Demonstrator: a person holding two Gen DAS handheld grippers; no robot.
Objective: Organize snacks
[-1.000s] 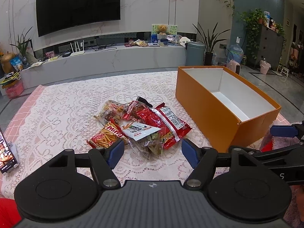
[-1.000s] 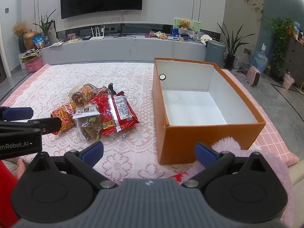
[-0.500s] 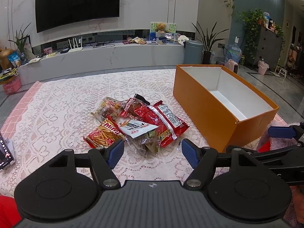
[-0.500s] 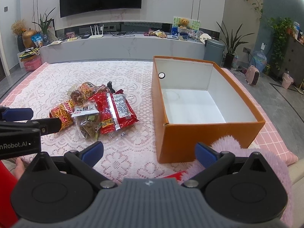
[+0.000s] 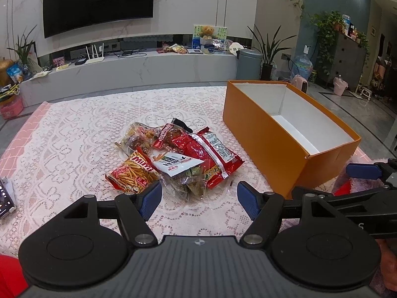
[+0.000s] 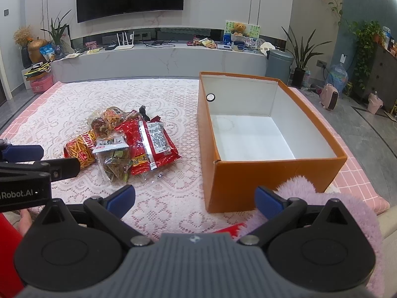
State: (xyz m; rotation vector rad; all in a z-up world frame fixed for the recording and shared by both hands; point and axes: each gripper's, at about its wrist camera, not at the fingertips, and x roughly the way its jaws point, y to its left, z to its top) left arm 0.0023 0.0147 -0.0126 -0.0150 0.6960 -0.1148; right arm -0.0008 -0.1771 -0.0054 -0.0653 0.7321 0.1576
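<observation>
A heap of snack bags [image 5: 173,159] [image 6: 124,144] lies on the lace tablecloth: a big red bag [image 5: 211,154], an orange stick-snack bag [image 5: 131,173], a clear bag with a white label [image 5: 183,173] and a clear bag of mixed snacks [image 5: 139,139]. An open orange box [image 5: 285,134] [image 6: 260,134] with a white inside stands empty to the right. My left gripper [image 5: 198,196] hangs open just short of the heap, nothing between its blue pads. My right gripper [image 6: 194,196] is open too, near the box's front left corner.
A phone [image 5: 5,198] lies at the table's left edge. A fluffy purple sleeve [image 6: 322,198] sits by the right gripper. The pink table edge [image 6: 359,181] runs right of the box. Behind the table stand a low TV bench, plants and a grey bin.
The left wrist view has swung slightly, so the heap and box sit a little lower and more central. Both grippers stay open and nothing on the table has moved.
</observation>
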